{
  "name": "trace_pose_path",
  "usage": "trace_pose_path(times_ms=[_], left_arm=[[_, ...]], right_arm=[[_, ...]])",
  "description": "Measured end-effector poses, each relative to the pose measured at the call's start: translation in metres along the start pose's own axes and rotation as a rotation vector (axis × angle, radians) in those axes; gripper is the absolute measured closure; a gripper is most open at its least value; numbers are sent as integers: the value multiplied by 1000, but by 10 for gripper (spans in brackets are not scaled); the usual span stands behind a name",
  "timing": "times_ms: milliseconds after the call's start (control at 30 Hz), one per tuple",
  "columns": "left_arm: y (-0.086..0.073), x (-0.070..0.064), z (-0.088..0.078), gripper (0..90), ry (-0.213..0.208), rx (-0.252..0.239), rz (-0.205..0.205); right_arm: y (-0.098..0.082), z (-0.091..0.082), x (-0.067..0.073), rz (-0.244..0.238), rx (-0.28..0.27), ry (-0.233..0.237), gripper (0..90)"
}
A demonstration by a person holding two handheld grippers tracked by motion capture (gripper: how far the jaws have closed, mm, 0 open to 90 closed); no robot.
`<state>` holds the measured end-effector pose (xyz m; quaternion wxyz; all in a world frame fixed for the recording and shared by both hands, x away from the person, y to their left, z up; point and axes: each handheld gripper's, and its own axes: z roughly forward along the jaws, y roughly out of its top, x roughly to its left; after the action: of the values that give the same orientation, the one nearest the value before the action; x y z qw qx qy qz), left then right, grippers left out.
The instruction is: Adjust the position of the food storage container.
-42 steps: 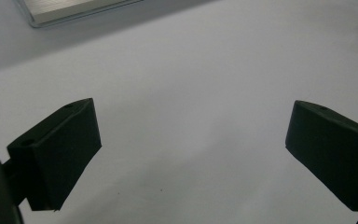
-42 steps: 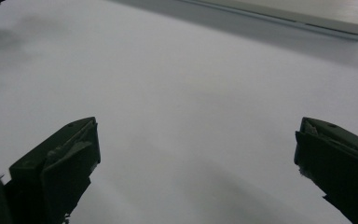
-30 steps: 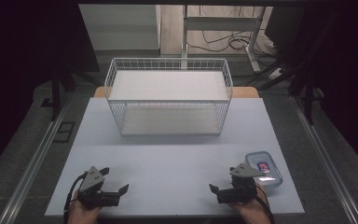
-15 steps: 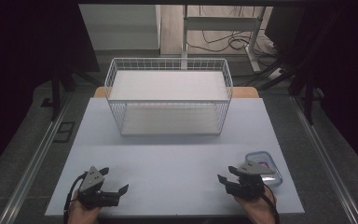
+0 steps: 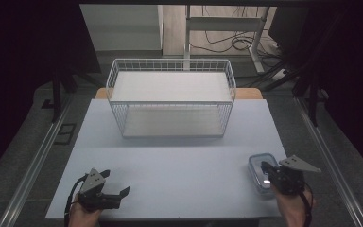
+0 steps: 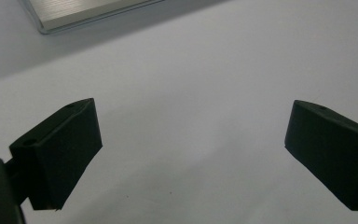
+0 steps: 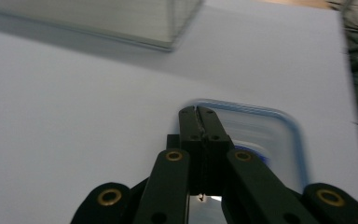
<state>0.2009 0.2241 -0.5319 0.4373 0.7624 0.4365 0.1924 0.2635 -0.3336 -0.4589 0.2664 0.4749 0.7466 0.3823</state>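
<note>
Two tongs sit low at the near edge of the white surface [image 5: 179, 156] in the high view. The left tongs [image 5: 118, 193] rest on the surface with the jaws wide apart and nothing between them. The right tongs [image 5: 263, 166] hang over a clear box with a blue rim [image 5: 256, 166], and their tips are above the box's near half. A white wire basket [image 5: 170, 97] stands far ahead of both tongs, about midway between them.

In the left gripper view, the left tongs [image 6: 193, 149] show two black jaws spread far apart, with only bare surface [image 6: 191, 93] between them. A corner of a pale flat thing [image 6: 74, 11] lies ahead and to the left; it may be the basket's base, but the view is too close to be sure.

In the right gripper view, the right tongs [image 7: 198, 112] have just been closing, and now the two jaws press flat together with nothing caught between them. The clear box with a blue rim [image 7: 270, 126] lies right under and past the tips. The picture is a bit blurred. The basket [image 7: 121, 21] is far ahead to the left.
</note>
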Motion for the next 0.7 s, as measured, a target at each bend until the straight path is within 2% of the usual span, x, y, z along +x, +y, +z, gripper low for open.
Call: trace_pose_path(times_ms=[200,333,467,700], left_arm=[[0,1,0,34,0,-2,-9],[0,2,0,34,-1,-2,-11],[0,2,0,35,-1,2,-17],[0,3,0,38,-1,4,-25]], right_arm=[[-8,-6,-30,81,-2,-100,896],[-14,-4,-43,100,27,-149,895],[-19,1,-51,121,57,-158,895],[-21,12,-53,129,102,-156,895]])
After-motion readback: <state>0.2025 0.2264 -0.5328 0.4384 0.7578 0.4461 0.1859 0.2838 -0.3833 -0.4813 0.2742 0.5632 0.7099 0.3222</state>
